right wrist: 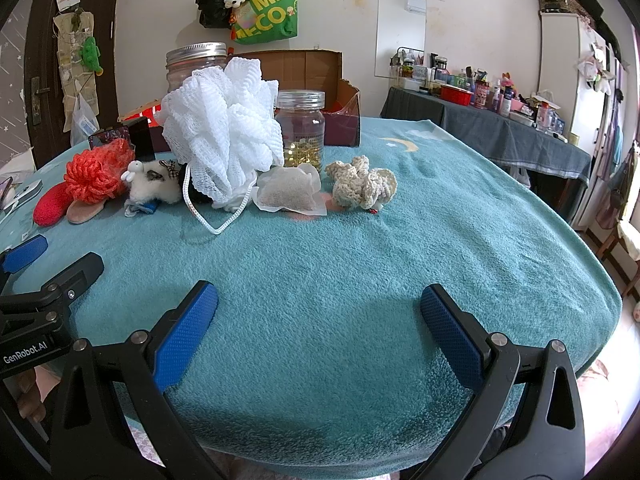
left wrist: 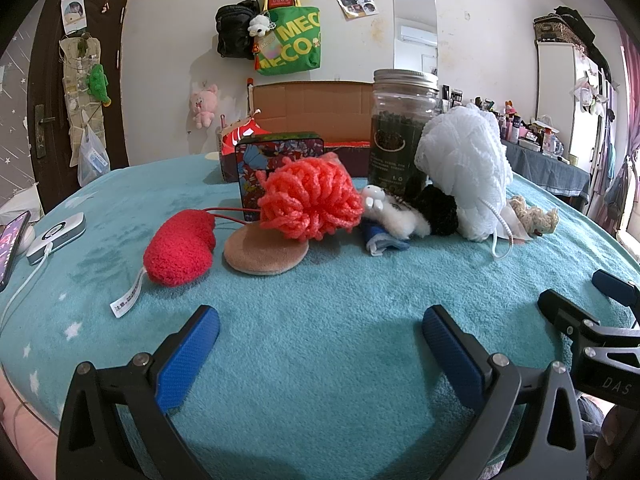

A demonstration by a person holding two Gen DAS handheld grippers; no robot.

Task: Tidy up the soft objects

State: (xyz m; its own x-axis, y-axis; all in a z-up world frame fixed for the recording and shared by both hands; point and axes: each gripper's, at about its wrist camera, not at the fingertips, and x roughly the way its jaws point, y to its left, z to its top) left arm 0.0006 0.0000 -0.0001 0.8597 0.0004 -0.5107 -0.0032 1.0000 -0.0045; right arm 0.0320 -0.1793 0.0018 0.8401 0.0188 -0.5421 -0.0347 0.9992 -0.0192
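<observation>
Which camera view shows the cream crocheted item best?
The right wrist view: the cream crocheted item lies whole and unobstructed on the teal blanket. In the left wrist view it is small, partly hidden behind the white mesh puff.

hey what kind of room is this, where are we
Probably a bedroom at home: soft things sit on a teal fleece blanket, a side table crowded with cosmetics bottles stands by the wall, and bags such as a green tote hang above.

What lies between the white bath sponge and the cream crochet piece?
A flat white sachet lies between the bath sponge and the crochet piece, clearest in the right wrist view.
</observation>
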